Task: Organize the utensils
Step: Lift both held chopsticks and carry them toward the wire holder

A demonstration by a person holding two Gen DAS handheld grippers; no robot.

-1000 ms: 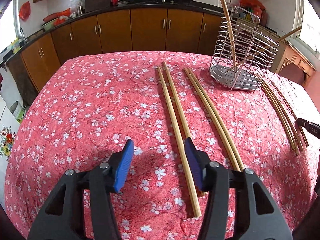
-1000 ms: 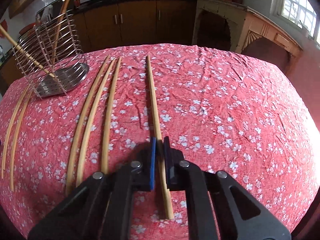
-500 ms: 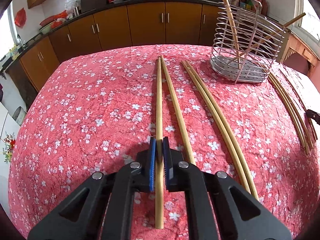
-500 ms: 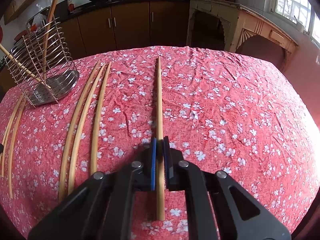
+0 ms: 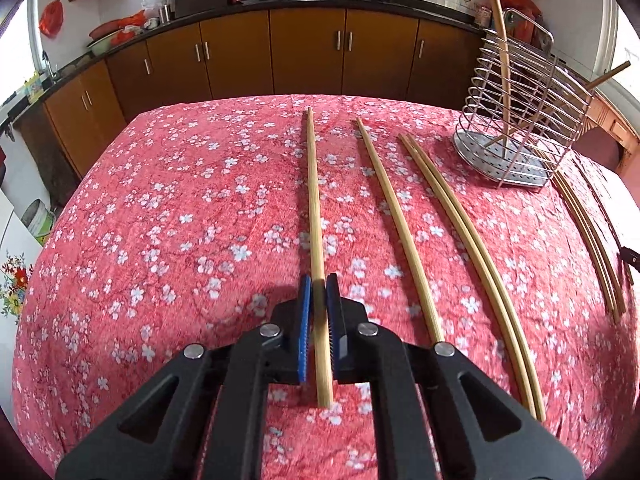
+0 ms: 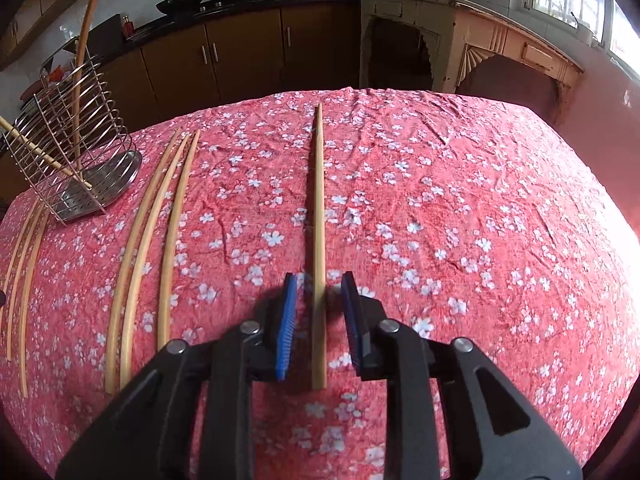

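Observation:
My left gripper (image 5: 319, 292) is shut on a long bamboo chopstick (image 5: 314, 200), gripping it near its near end; the stick points straight away over the red flowered tablecloth (image 5: 180, 220). To its right lie a single chopstick (image 5: 396, 220) and a pair of chopsticks (image 5: 460, 220). In the right wrist view my right gripper (image 6: 319, 286) has its jaws opening. A chopstick (image 6: 318, 200) lies on the cloth between the blue pads (image 6: 288, 320), which do not touch it. A wire utensil holder (image 5: 516, 120) at the back of the table holds two chopsticks.
Three chopsticks (image 6: 160, 220) lie left of the right gripper, with several more chopsticks (image 6: 24, 260) past the holder (image 6: 68, 152). Several thin chopsticks (image 5: 592, 232) lie right of the holder in the left wrist view. Brown kitchen cabinets (image 5: 304, 52) stand behind the table.
The left gripper closed on a chopstick and carried it left, away from its neighbour. The right gripper, shut on its chopstick before, has spread its jaws and the stick lies free.

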